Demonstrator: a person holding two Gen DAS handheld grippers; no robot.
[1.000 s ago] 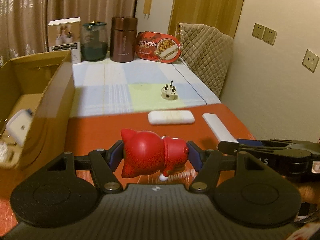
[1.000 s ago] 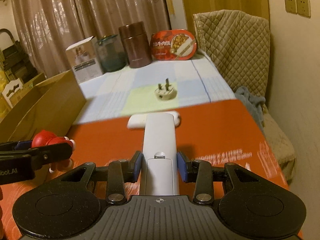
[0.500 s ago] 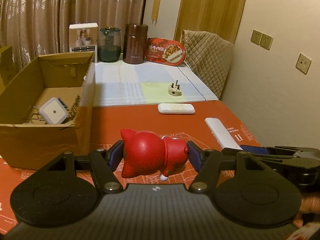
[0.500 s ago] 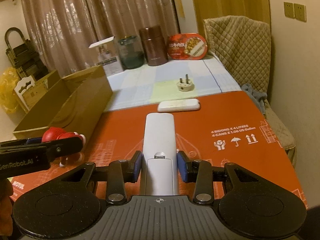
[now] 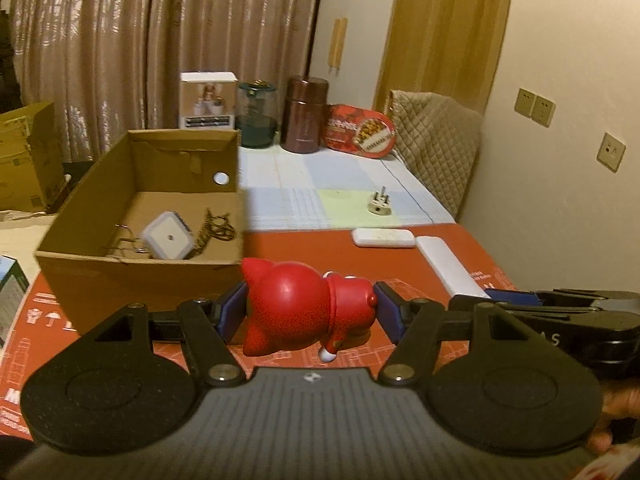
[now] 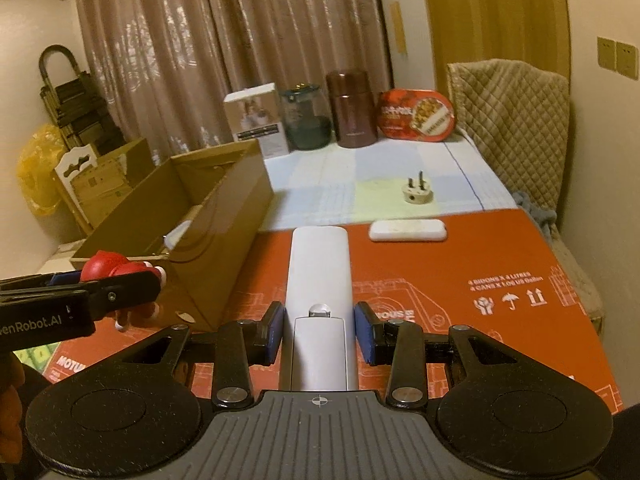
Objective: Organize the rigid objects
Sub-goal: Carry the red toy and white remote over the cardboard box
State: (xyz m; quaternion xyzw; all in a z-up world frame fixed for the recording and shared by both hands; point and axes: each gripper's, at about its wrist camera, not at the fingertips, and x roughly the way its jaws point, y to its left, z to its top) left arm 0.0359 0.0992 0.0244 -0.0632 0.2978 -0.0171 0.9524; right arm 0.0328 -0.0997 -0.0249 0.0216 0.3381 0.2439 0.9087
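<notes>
Midway through the tidy-up: the left gripper (image 5: pixel 310 312) clamps a glossy red plastic cat figurine (image 5: pixel 304 312) lying sideways, head left; the right gripper (image 6: pixel 319 330) pinches a long white plastic remote (image 6: pixel 319 276), pointing away. Both hover near the open brown cardboard box (image 5: pixel 132 280), partly filled. A white oblong case (image 6: pixel 407 231) and round beige plug (image 6: pixel 417 195) remain out.

The scene contains one open cardboard box (image 5: pixel 100 280), one red cat figure (image 5: pixel 304 310), one white remote control (image 6: pixel 319 276), one white oblong case (image 6: pixel 407 231), one three-pin plug (image 6: pixel 417 193), one brown flask (image 6: pixel 352 110) and one glass jar (image 6: pixel 305 118).
</notes>
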